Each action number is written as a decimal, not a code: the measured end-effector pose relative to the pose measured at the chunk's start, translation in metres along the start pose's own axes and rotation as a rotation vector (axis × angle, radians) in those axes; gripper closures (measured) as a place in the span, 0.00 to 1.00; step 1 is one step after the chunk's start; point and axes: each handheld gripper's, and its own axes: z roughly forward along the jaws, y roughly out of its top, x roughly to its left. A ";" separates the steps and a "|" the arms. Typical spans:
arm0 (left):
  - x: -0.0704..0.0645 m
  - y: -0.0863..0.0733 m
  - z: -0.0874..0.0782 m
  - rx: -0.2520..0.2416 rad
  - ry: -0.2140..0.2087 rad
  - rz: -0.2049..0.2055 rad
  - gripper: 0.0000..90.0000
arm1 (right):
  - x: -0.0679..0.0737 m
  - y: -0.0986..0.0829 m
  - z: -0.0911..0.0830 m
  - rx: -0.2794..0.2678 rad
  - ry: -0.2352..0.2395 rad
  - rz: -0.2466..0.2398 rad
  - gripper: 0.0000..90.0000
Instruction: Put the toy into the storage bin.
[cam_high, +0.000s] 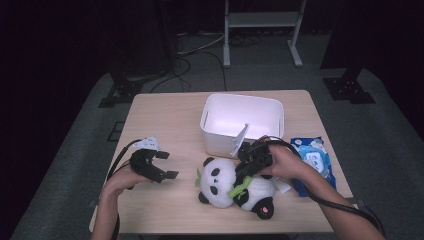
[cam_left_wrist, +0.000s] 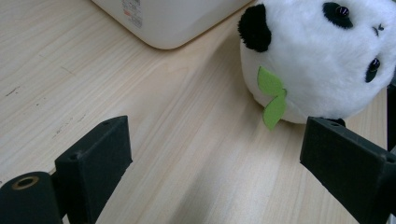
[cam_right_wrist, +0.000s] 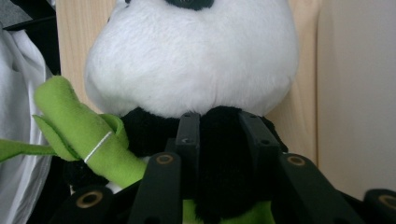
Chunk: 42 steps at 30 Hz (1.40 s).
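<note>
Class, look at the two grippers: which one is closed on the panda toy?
The right gripper: its jaws pinch the panda toy at the black neck. The left gripper stands open over bare table, holding nothing.

This looks like a lab or recording studio rather than a home. A small wooden table stands alone on grey carpet, lit from above with darkness all around. Beyond its far edge, cables trail between black stand feet and a white metal frame.

Dim surroundings, softly lit tabletop
</note>
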 end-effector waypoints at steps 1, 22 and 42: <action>0.000 0.000 0.000 0.000 0.000 -0.001 0.09 | 0.001 0.000 -0.001 -0.003 0.001 0.000 0.80; 0.003 -0.003 -0.003 -0.008 0.007 -0.011 0.08 | 0.011 0.005 -0.026 -0.075 -0.010 -0.022 0.85; 0.006 -0.006 -0.007 -0.031 0.010 -0.021 0.09 | 0.021 0.026 -0.082 -0.134 -0.011 -0.034 0.85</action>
